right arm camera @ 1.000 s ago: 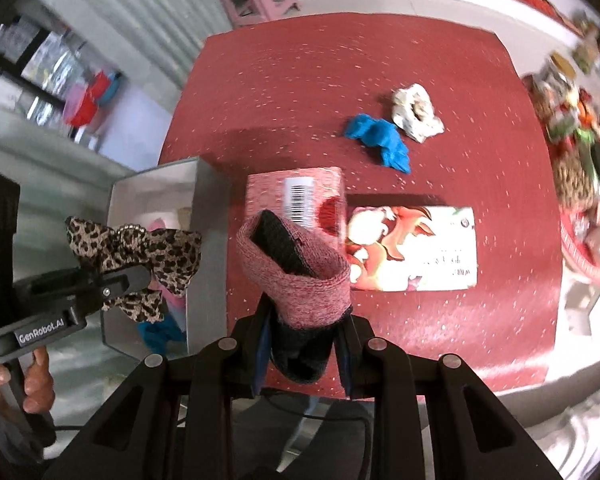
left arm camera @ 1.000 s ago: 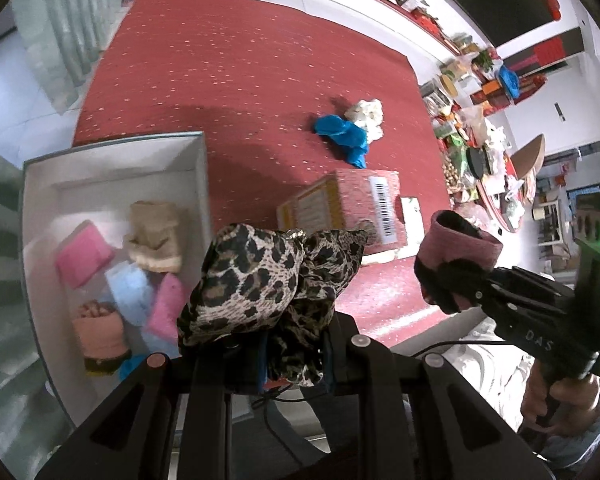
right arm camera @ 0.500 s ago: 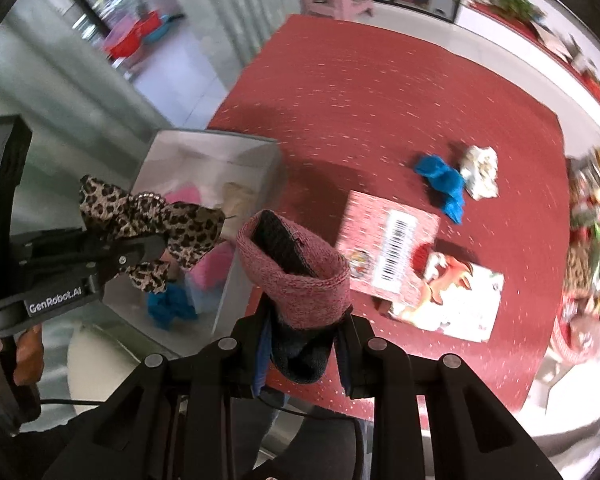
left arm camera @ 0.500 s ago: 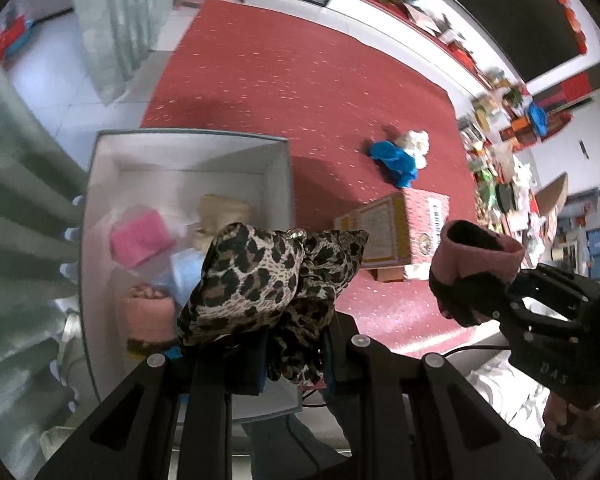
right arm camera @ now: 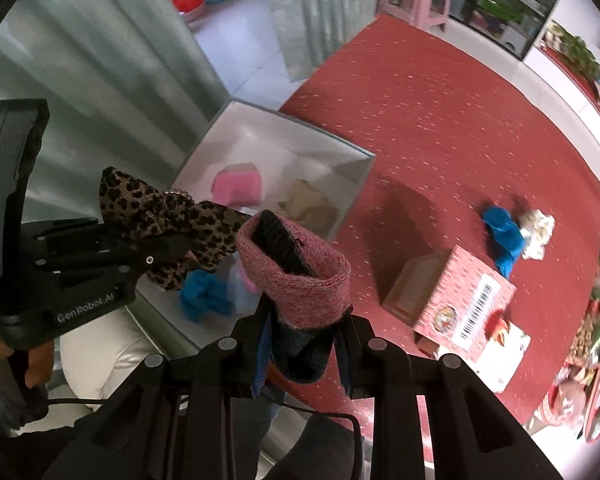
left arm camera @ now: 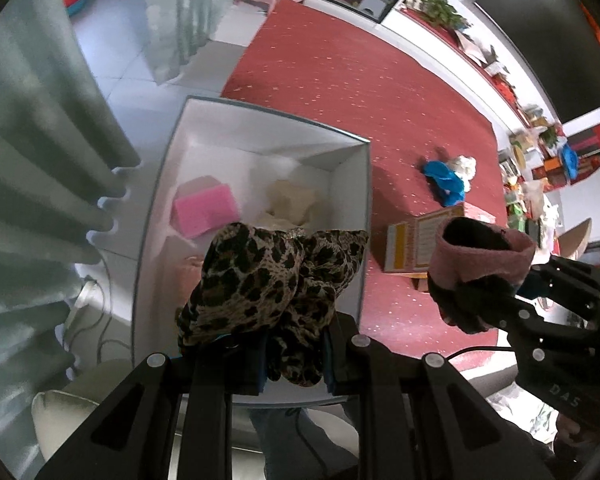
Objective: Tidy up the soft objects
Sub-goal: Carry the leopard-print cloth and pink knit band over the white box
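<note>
My left gripper (left arm camera: 294, 354) is shut on a leopard-print scrunchie (left arm camera: 272, 280) and holds it over the near end of the white box (left arm camera: 364, 216). It also shows in the right wrist view (right arm camera: 168, 220). My right gripper (right arm camera: 302, 346) is shut on a pink and black sock (right arm camera: 296, 276), held above the box's right wall; the sock also shows in the left wrist view (left arm camera: 480, 256). In the box lie a pink sponge (left arm camera: 206, 210), a beige cloth (left arm camera: 290, 204) and a blue cloth (right arm camera: 204, 294).
On the red table (left arm camera: 340, 80) lie a blue cloth (left arm camera: 444, 182) next to a white scrunchie (left arm camera: 466, 166), and a red carton (right arm camera: 456, 300). A grey curtain (left arm camera: 32, 160) hangs left of the box. A cluttered shelf runs along the right.
Both grippers have moved left with their loads, from over the table to over the white box. Both stay shut.
</note>
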Demonstrator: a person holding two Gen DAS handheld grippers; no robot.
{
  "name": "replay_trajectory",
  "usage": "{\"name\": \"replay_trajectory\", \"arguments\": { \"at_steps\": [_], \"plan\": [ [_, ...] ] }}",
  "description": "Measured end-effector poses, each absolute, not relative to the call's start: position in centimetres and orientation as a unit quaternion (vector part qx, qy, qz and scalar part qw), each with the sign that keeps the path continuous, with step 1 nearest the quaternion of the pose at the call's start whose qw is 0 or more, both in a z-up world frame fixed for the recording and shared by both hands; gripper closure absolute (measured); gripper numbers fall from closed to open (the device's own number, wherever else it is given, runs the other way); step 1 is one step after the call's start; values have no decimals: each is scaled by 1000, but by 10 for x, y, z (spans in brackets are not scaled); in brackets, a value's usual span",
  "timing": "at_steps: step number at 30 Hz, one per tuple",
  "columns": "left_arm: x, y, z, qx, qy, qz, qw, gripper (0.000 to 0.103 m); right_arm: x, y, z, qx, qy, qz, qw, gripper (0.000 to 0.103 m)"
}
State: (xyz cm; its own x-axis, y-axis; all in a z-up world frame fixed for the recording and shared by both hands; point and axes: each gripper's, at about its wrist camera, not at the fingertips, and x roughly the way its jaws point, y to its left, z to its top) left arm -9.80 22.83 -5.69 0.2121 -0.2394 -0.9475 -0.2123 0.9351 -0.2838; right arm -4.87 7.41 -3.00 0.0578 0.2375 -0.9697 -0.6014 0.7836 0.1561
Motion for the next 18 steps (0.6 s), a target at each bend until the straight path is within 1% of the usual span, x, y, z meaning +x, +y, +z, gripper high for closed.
{"name": "replay_trajectory", "arguments": {
  "at_steps": [18],
  "plan": [
    [-106, 247, -81, -168, 642, 55, 746, 81, -35, 122, -45, -170, 623, 327, 690, 74]
  ]
}}
